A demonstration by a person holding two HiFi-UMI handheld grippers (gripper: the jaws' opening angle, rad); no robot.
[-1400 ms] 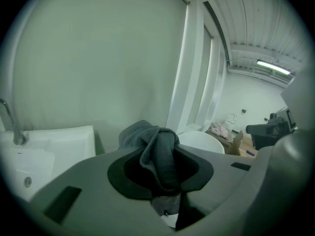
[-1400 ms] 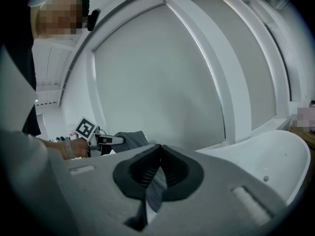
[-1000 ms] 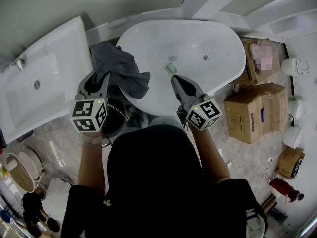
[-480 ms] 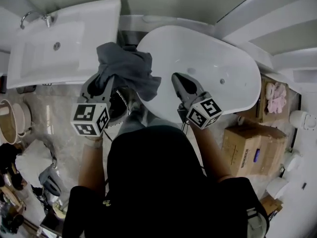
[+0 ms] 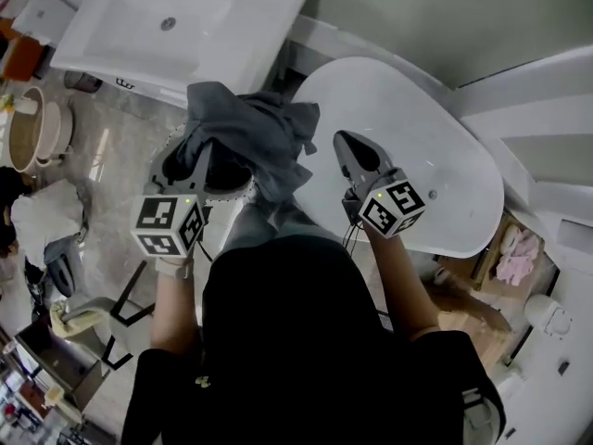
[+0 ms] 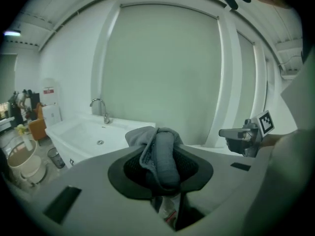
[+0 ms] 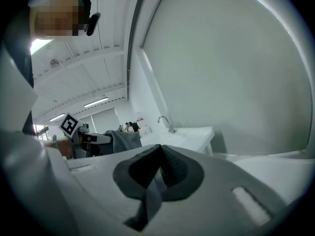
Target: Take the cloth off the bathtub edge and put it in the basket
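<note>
My left gripper (image 5: 197, 151) is shut on a bunched grey cloth (image 5: 255, 128), which hangs clear of the white bathtub (image 5: 417, 146). In the left gripper view a fold of the cloth (image 6: 147, 136) is pinched between the jaws of the left gripper (image 6: 161, 149). Beneath that gripper shows the round dark mouth of a basket (image 5: 227, 182), mostly hidden by gripper and cloth. My right gripper (image 5: 345, 142) hovers over the tub's near rim. The right gripper (image 7: 160, 149) has its jaws together with nothing in them.
A white washbasin (image 5: 176, 21) with a tap stands beyond the basket, to the left of the tub. Buckets (image 5: 42, 123) and clutter sit on the floor at far left. Cardboard boxes (image 5: 463, 309) and a pink item (image 5: 519, 253) lie to the right.
The cloth has come off the tub edge and travelled left with my left gripper, away from the tub. My right gripper also swung left along the rim, and the view turned towards the washbasin.
</note>
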